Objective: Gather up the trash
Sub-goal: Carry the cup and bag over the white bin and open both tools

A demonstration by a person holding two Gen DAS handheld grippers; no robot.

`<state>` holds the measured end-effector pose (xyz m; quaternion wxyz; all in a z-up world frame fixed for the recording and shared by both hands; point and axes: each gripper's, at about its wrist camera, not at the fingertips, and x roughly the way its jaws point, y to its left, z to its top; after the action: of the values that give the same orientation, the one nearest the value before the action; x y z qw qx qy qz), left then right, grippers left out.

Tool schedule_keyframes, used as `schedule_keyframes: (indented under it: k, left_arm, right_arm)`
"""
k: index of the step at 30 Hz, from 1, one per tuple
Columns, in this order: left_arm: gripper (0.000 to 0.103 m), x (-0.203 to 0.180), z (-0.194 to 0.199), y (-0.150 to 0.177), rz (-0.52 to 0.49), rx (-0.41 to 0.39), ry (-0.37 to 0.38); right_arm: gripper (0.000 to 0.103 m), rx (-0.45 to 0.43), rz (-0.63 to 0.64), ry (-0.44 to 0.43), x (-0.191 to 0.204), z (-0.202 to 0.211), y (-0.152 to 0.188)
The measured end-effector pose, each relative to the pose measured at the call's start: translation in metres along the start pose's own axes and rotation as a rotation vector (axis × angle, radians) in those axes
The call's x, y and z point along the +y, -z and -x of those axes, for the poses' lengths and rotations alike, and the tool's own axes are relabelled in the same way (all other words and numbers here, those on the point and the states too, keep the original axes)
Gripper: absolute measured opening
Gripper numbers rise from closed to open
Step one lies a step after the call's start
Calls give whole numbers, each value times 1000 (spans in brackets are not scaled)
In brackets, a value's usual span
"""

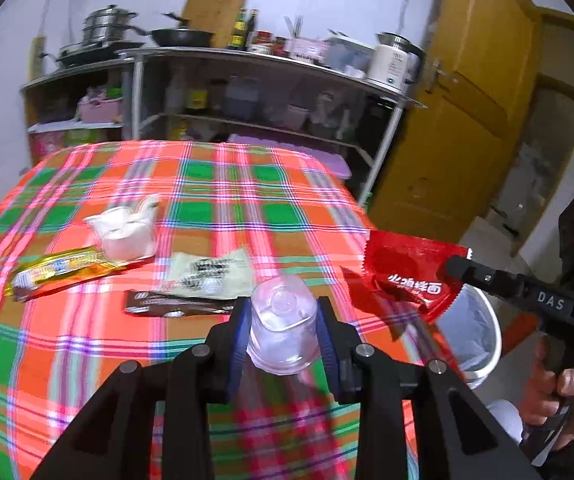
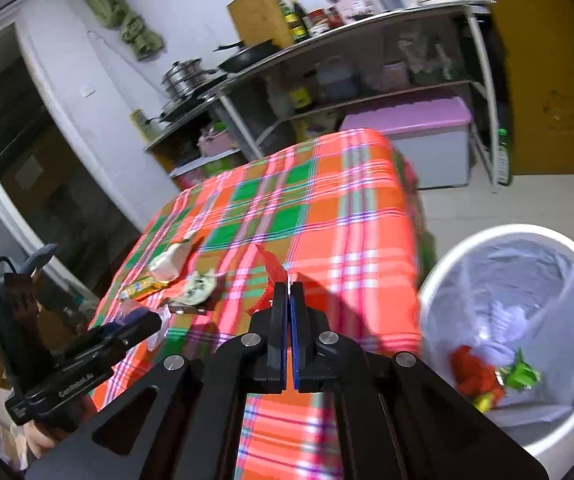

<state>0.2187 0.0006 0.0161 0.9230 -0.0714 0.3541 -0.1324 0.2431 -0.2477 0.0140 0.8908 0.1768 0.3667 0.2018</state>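
My left gripper (image 1: 283, 316) is shut on a clear plastic cup (image 1: 283, 322), held upside down above the plaid table (image 1: 215, 208). My right gripper (image 2: 289, 292) is shut on a red snack wrapper (image 2: 273, 270), also seen in the left wrist view (image 1: 407, 276), near the table's right edge. On the table lie a crumpled white tissue (image 1: 125, 228), a gold wrapper (image 1: 63, 268), a pale green packet (image 1: 211, 270) and a brown sachet (image 1: 175, 304). A white trash bin (image 2: 511, 320) lined with a bag stands on the floor to the right, holding red and green wrappers (image 2: 487, 376).
A metal shelf rack (image 1: 247, 92) with pans, bottles and a kettle stands behind the table. A yellow door (image 1: 459, 120) is at the right. A purple-lidded storage box (image 2: 419, 144) sits beyond the table.
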Motion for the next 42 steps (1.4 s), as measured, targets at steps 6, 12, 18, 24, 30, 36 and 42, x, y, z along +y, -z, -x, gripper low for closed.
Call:
schedule_keyframes:
  k: [6,12,18,24,30,36,42]
  left_arm:
    - [33,-51,-20,-2,-61,25,87]
    - [33,-98,-40,-5,-116,51,162]
    - [33,-140,-60,-3,-175,80,220]
    - [33,-170,-84,2,-208,132,273]
    - [33,-188,-113,11,-220,204,298]
    - [33,-199,-135,17,-229,263,300]
    - [41,-196,-147,20,-212,290,289]
  right_arm:
    - [1,-31,-64,74,-42,32,6]
    - [1,-51,-122,133,-78,57,16]
    - [1,-54,-172,174,-108,69,27]
    - [1,-46,-214,207,-133,76,36]
    - [1,-16,-261,232,-159,75,47]
    - [5,43,-306,249,-180,64,56]
    - [22,56,-312,251,-187,61,60]
